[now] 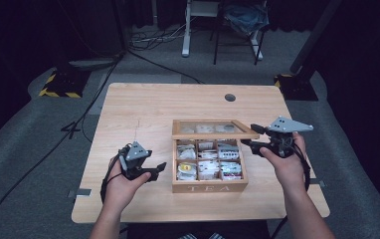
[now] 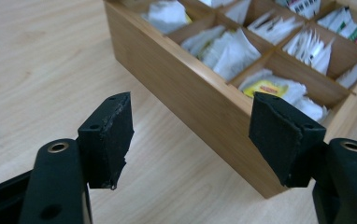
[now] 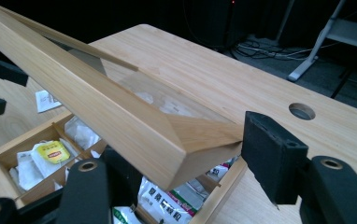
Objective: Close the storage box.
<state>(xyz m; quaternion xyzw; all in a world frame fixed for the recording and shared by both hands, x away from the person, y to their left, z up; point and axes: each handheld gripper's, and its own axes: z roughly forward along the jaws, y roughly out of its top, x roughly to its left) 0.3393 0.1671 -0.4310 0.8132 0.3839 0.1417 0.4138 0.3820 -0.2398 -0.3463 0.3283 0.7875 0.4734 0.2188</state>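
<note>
High view: a wooden tea box [image 1: 209,186], lettered TEA on its near wall, is seen slightly right of the table's [image 1: 128,109] centre, with its glass-paned lid [image 1: 213,129] raised at the far side. The lid's right corner is held by the right gripper [image 1: 255,139], while the left gripper [image 1: 157,172] is seen just left of the box, clear of it, with nothing between its jaws. Six compartments are visible, each filled with paper-wrapped tea bags; a yellow-labelled tea bag [image 1: 185,169] lies in the near left one. Left gripper view: the jaws are shown parted about halfway and empty, with the box wall [image 2: 200,107] ahead and white sachets standing upright in the compartments beyond. Right gripper view: the lid's wooden frame corner [image 3: 176,144] is shown between the jaws, which are closed on it; the open compartments lie beneath, and a loose sachet [image 3: 46,100] is seen on the table to the far left of the box. It is judged that the chief risk is slippage: the grip rests on a bevelled corner alone, so a slackened or twisted hold could let the lid fall shut on the contents or on the left gripper should it be reaching inside. A pull outward on the lid could also drag or tip the light box.
</note>
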